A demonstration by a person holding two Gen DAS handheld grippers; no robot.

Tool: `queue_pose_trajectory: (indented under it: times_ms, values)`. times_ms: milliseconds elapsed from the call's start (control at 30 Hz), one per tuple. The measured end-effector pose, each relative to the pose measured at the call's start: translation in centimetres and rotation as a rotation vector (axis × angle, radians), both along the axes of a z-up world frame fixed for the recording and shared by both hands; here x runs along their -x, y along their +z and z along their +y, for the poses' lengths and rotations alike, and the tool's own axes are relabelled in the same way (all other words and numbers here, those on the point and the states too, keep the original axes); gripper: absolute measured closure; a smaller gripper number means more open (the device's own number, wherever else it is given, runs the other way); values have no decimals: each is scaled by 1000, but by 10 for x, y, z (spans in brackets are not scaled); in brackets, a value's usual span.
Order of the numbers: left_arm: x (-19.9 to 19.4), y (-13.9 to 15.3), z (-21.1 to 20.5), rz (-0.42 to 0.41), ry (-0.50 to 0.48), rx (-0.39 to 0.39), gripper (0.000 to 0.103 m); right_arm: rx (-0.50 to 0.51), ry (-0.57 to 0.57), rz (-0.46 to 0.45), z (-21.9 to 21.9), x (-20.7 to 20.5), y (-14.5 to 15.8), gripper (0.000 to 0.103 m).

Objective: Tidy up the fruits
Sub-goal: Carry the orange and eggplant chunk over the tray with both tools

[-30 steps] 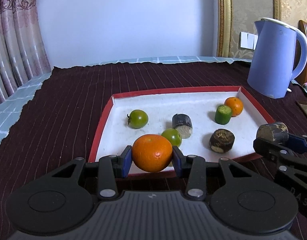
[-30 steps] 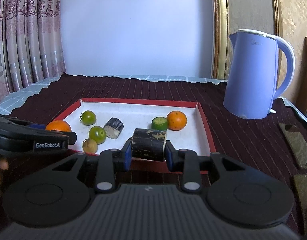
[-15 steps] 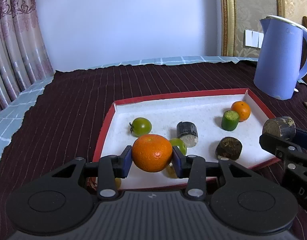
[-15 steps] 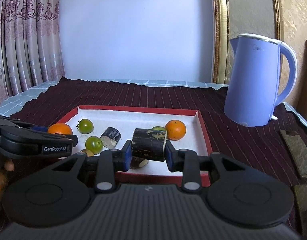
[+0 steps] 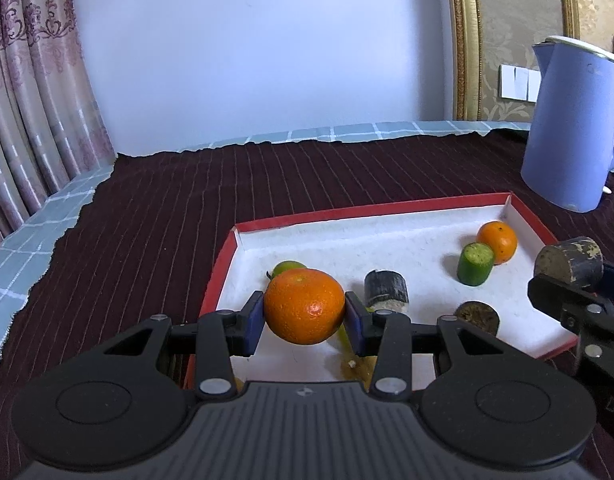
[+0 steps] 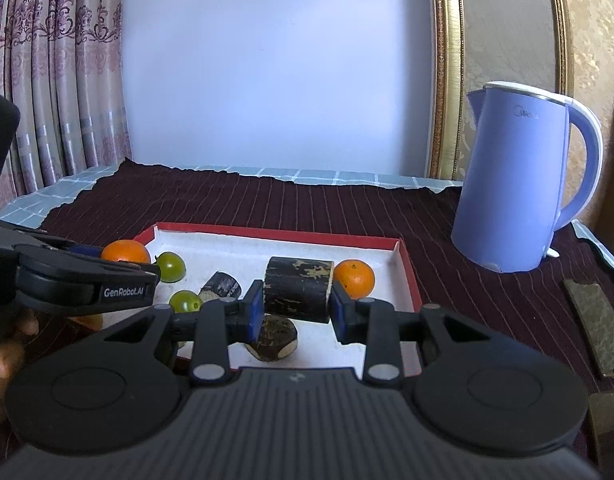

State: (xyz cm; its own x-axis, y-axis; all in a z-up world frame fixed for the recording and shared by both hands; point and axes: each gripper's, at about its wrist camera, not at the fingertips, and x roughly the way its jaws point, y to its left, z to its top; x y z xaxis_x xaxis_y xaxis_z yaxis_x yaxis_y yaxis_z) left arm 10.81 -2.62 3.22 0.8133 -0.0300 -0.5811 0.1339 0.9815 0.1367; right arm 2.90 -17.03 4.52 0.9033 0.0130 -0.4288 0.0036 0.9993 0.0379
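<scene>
the sorting looks partly done, as a judgement: several pieces already lie in the red-rimmed tray (image 5: 227,264), and two more are in the air above its near edge, not yet set down.

the left claw (image 5: 305,318) is clamped on an orange (image 5: 304,306), its blue pads pressed to both sides of the fruit. the right claw (image 6: 298,308) is clamped on a dark stalk piece (image 6: 299,289), gripped end to end and held level.

just past the left claw, half hidden behind the orange, sits a green tomato (image 5: 289,267). ahead and to its right lies a short dark stub with a pale cut face (image 5: 386,289). farther right, a green cut piece (image 5: 475,263) stands upright, touching or nearly touching a second orange (image 5: 498,241) near the tray's far right corner. a brown round piece (image 5: 478,316) rests close to the near rim, below and in front of the right claw. a second green tomato (image 6: 185,301) shows from the right wrist, left of that claw.

the held orange is bright, glossy and finely pitted, with a small paler mark on its skin; it seems firm and round, so it may roll once released. the stalk piece is blackish with flaking tan patches and a flat cut end.

what is left: lowering both pieces onto the tray's white floor, perhaps near their like. a blue kettle (image 6: 523,184) stands well beyond the right claw on the tabletop (image 5: 155,208).
</scene>
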Motion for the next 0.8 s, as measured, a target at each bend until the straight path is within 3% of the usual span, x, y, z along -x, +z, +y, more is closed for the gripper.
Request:
queue_pose_trajectory:
  times_ms: [800]
  values:
    - [-42, -11, -4, 24, 31, -12, 62, 24, -4, 8, -3, -36, 4, 72]
